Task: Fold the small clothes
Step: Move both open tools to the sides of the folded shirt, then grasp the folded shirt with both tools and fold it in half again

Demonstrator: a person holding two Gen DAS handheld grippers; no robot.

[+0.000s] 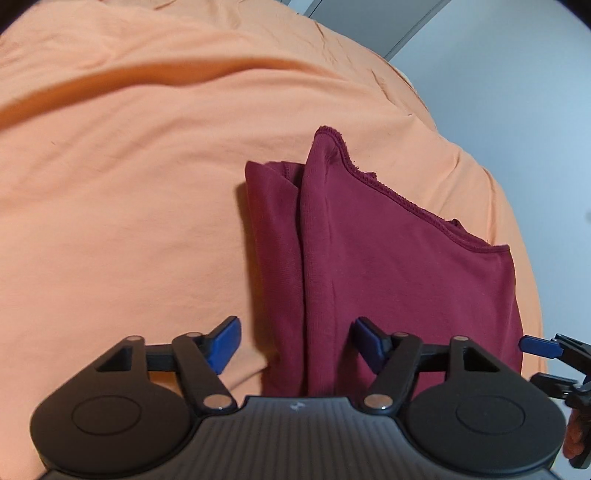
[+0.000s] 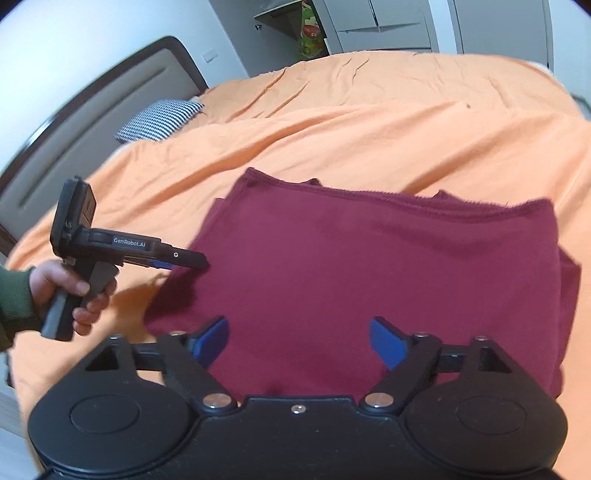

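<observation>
A dark red garment (image 1: 388, 266) lies folded flat on the orange bedsheet (image 1: 129, 184), its stitched hem at the far side. My left gripper (image 1: 297, 343) hangs over the garment's near left edge with its blue pads apart; the folded edge runs between them, untouched. In the right wrist view the garment (image 2: 369, 266) fills the middle, and my right gripper (image 2: 299, 341) stands open over its near edge, pads not pressing the cloth. The left gripper (image 2: 199, 260) shows there at the garment's left corner, held by a hand (image 2: 85, 291). The right gripper's tip (image 1: 539, 347) peeks in at the right.
The orange sheet (image 2: 369, 122) covers the whole bed, with loose wrinkles. A striped pillow (image 2: 159, 120) lies by the padded headboard (image 2: 92, 122) at the far left. Grey wardrobe doors (image 2: 388, 26) stand beyond the bed. The bed's right edge (image 1: 524, 221) drops off close to the garment.
</observation>
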